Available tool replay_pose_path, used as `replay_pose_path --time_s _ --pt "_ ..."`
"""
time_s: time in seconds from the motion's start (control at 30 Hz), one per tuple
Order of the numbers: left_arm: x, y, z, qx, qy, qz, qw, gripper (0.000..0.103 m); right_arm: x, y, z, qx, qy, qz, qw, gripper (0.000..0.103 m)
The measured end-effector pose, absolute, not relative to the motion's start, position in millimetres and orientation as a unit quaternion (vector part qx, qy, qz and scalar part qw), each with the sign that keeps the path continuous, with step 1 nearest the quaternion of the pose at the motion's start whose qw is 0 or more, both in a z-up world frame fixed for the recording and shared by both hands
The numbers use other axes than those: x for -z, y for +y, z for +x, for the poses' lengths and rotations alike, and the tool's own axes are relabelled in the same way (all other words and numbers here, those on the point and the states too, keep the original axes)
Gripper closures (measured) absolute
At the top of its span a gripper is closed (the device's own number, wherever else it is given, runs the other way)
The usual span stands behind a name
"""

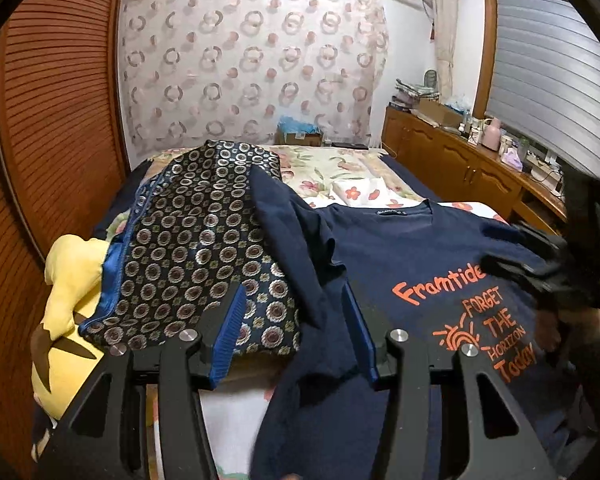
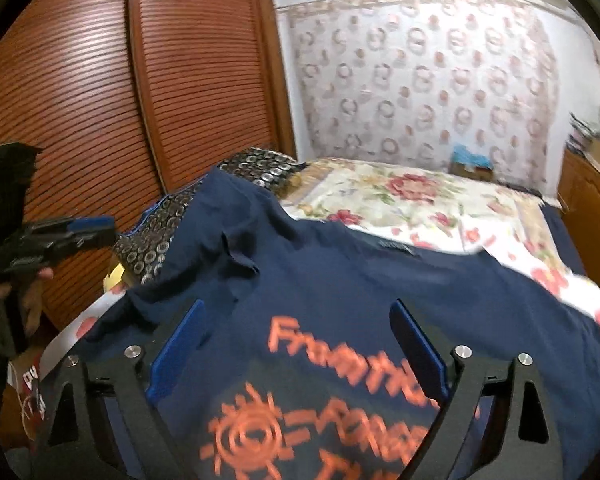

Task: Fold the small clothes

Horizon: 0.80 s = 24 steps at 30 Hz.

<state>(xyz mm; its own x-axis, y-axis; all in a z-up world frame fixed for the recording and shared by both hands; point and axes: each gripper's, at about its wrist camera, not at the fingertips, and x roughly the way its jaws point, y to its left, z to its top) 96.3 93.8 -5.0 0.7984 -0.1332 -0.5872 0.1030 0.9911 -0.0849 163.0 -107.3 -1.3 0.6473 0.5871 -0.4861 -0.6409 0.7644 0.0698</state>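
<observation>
A navy T-shirt (image 1: 400,248) with orange lettering lies face up on the bed, collar toward the far wall. Its sleeve (image 1: 300,240) is rumpled up against a patterned cushion. My left gripper (image 1: 296,316) is open, with the sleeve fabric lying loosely between its blue pads. My right gripper (image 2: 300,336) hangs open just above the shirt (image 2: 340,272), over the orange print, with nothing pinched. In the left wrist view the right gripper (image 1: 572,268) is a dark blur at the shirt's right edge. The left gripper (image 2: 80,232) shows at the far left of the right wrist view.
A dark cushion (image 1: 204,248) with ring patterns lies left of the shirt, beside a yellow plush toy (image 1: 72,280). The floral bedsheet (image 1: 332,172) stretches behind. Louvred wooden doors (image 2: 100,100) stand on the left. A cluttered wooden cabinet (image 1: 452,156) lines the right.
</observation>
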Motion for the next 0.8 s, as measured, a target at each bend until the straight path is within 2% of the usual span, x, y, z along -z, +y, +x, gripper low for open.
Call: replay_pose_path --time_s 0.03,0.07,0.23,0.6,0.8 --pt "6 95 93 0.06 0.306 -0.022 0.95 0.026 1 -97 170 -0.343 0.246 -0.061 0.905 0.013" --pt "6 96 91 0.059 0.303 -0.021 0.951 0.019 2 -84 178 -0.347 0.244 -0.069 0.903 0.015" --pt "9 100 84 0.052 0.301 -0.019 0.952 0.019 11 -51 223 -0.374 0.273 -0.06 0.884 0.022" --pt "14 113 69 0.048 0.299 -0.034 0.952 0.019 15 4 285 -0.383 0.337 -0.095 0.855 0.047" --pt "21 109 66 0.054 0.305 -0.037 0.95 0.019 20 -3 323 -0.305 0.359 -0.136 0.872 0.047"
